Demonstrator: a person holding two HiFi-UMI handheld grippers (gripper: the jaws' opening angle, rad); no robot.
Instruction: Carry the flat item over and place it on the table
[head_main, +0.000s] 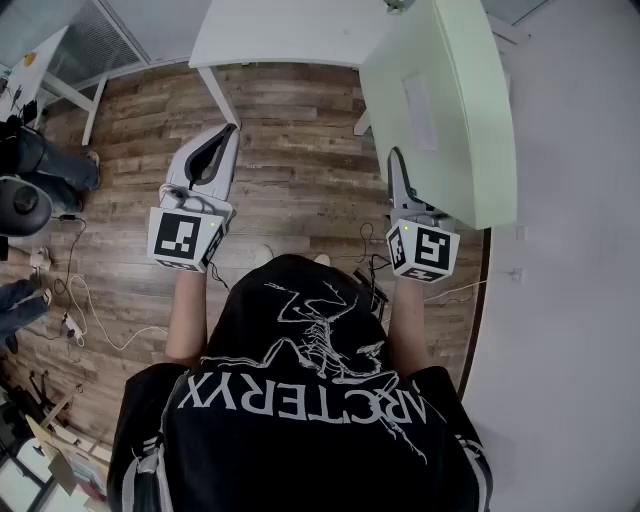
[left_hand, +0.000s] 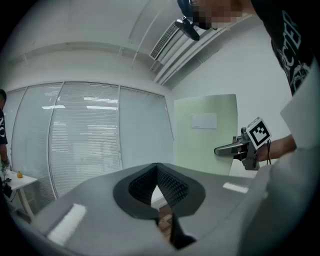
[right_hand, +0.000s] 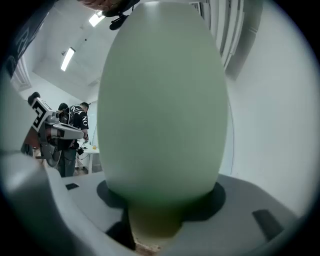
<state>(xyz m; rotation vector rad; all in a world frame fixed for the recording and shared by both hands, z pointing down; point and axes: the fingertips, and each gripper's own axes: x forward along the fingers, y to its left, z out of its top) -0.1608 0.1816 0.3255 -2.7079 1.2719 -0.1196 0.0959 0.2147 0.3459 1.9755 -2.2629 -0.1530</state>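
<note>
The flat item is a large pale green board (head_main: 440, 90) with a white label, held upright on edge at my right. My right gripper (head_main: 398, 165) is shut on the board's lower edge. In the right gripper view the board (right_hand: 162, 100) fills the middle and sits between the jaws of that gripper (right_hand: 155, 220). My left gripper (head_main: 231, 130) hangs over the wooden floor, well left of the board, its jaws shut on nothing. In the left gripper view its black pads (left_hand: 170, 185) meet, and the board (left_hand: 205, 135) and right gripper (left_hand: 226, 149) show beyond.
A white table (head_main: 290, 30) stands ahead across the wood floor. A white wall (head_main: 570, 200) runs along the right. People's legs (head_main: 45, 165) and cables (head_main: 90, 305) are at the left, with a small white desk (head_main: 40, 70) behind them.
</note>
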